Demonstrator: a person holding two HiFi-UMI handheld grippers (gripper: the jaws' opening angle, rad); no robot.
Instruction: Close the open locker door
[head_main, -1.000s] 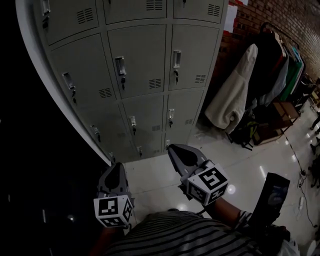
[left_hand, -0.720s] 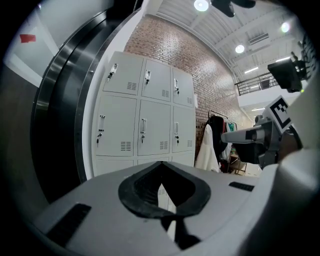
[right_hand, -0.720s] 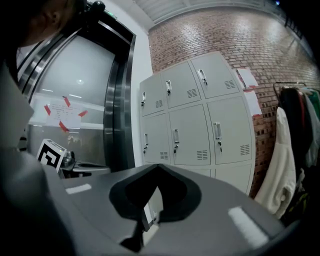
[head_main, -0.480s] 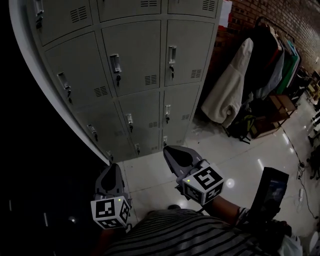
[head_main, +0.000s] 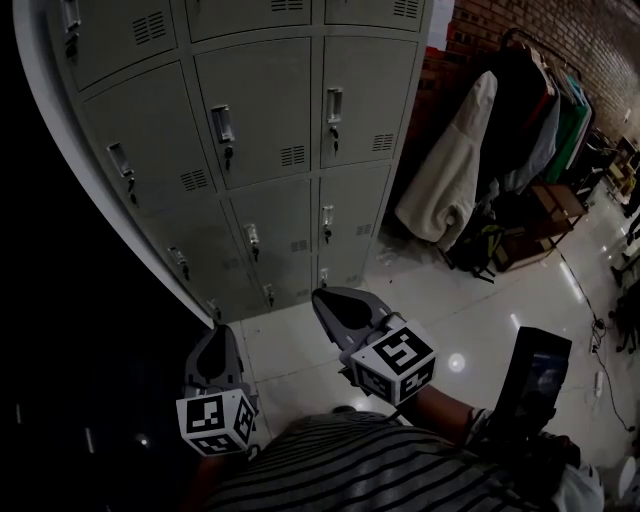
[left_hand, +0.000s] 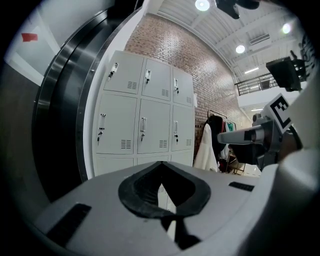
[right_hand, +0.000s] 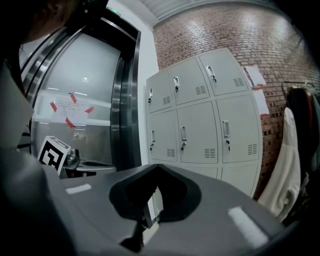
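While I stand facing the lockers (head_main: 270, 150), I hold both tools low in front of my striped shirt (head_main: 380, 470), well short of the doors. My left gripper (head_main: 222, 332) has its jaws pressed together with nothing between them, the tips meeting in a point in its own view (left_hand: 161, 163). My right gripper (head_main: 318, 296) is likewise closed and empty (right_hand: 157, 166). It sits a little ahead of the left one, over the shiny floor (head_main: 470, 320).

From my head, every door in the grey bank looks flush. Through the right gripper's jaw window, though, a pale locker door (right_hand: 154, 204) low in the bank seems to stand out at an angle. The view there is narrow and dim, so I cannot be sure. Neither tool touches it. To the right of the lockers, coats (head_main: 450, 180) hang on a rack by the brick wall (head_main: 590, 30).
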